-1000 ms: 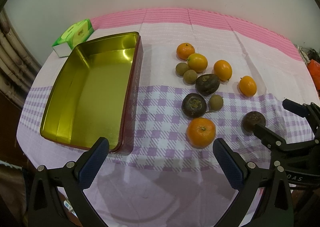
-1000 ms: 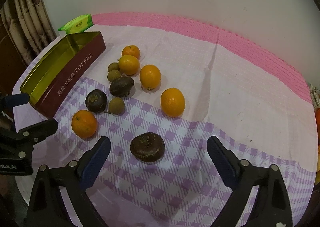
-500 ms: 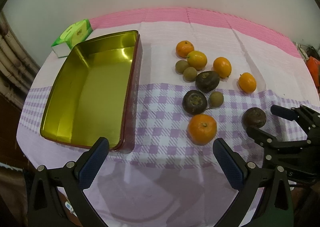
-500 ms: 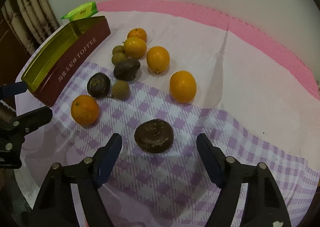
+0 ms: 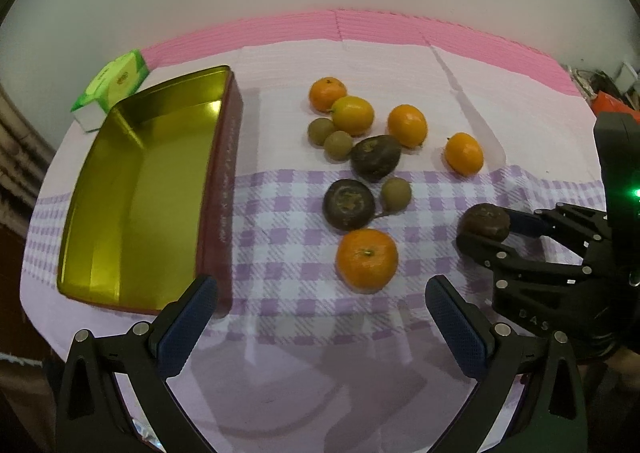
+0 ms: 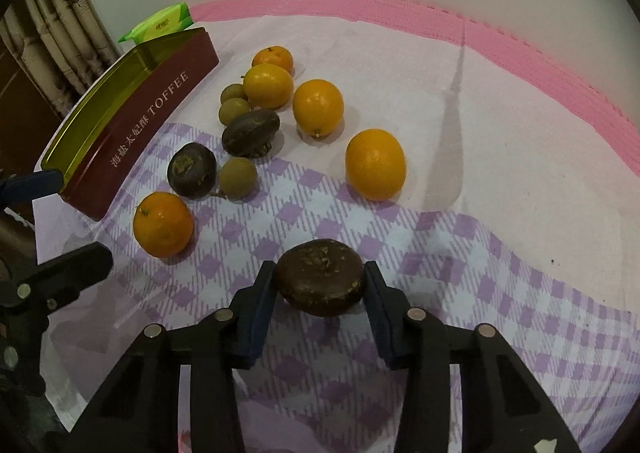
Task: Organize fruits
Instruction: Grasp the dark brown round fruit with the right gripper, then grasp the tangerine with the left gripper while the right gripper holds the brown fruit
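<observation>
A dark brown wrinkled fruit (image 6: pixel 320 277) lies on the checked cloth between the blue pads of my right gripper (image 6: pixel 320 283), whose jaws are closing and touch it on both sides. The left wrist view shows the same fruit (image 5: pixel 484 219) in that gripper (image 5: pixel 488 231) at the right. Further back lie several oranges (image 6: pixel 375 164), three small greenish-brown fruits (image 6: pixel 238 177) and two more dark fruits (image 6: pixel 192 170). My left gripper (image 5: pixel 320 305) is open near the front table edge, with one orange (image 5: pixel 367 259) just ahead of it. An open gold tin (image 5: pixel 140 193) stands at the left.
The tin's dark red side wall (image 6: pixel 152 125) faces the fruit cluster. A green tissue pack (image 5: pixel 114 83) lies behind the tin by the wall. The cloth (image 5: pixel 500 93) is pink at the back. Dark clutter (image 5: pixel 608 101) sits off the table's right end.
My right gripper came down over the dark brown fruit and its jaws closed from wide apart onto it. The left gripper barely shifted and stayed open.
</observation>
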The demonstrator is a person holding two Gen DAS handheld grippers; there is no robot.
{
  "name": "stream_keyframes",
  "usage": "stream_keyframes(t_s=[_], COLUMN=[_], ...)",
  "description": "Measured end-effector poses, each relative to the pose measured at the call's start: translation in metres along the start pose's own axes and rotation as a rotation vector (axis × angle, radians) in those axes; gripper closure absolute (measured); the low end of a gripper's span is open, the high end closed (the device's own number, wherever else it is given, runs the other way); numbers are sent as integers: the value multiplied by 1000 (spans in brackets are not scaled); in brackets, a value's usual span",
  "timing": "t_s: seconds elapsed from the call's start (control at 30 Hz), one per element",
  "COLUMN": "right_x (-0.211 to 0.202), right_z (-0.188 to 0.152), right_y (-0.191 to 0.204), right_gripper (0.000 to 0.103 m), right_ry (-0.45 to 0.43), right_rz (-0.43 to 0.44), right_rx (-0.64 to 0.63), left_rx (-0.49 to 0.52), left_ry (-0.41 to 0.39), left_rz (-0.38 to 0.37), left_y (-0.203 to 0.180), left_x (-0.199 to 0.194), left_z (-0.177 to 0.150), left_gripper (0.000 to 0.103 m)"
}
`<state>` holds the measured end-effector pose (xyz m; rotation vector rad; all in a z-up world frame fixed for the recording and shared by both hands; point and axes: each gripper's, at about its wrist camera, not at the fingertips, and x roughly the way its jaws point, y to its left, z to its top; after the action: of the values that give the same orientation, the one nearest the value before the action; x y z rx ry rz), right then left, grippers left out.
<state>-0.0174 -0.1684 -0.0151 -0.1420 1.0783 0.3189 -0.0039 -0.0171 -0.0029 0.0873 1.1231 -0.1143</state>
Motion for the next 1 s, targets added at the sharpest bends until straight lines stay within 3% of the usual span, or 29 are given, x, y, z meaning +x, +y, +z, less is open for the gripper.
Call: stream_keyframes(t_s=[0.27,0.43,0.93,1.0], right_x=[-4,-3,-5,-5], right_z=[1,3,-3,-3], right_y=[-29,-38,-41,-41], right_gripper=[63,63,63,63], right_ry=[2,5,-2,-1], right_rz=[-85,-72,-73,-74], right_rx=[95,127,127,126], left_rx=[38,36,20,14], left_ry=[14,59,134,133], left_rz=[-30,-78,-136,-141], left_y=[-9,-12,-9,-8], left_x=[6,19,50,49], left_z=[7,12,16,16], left_gripper=[10,29,60,60])
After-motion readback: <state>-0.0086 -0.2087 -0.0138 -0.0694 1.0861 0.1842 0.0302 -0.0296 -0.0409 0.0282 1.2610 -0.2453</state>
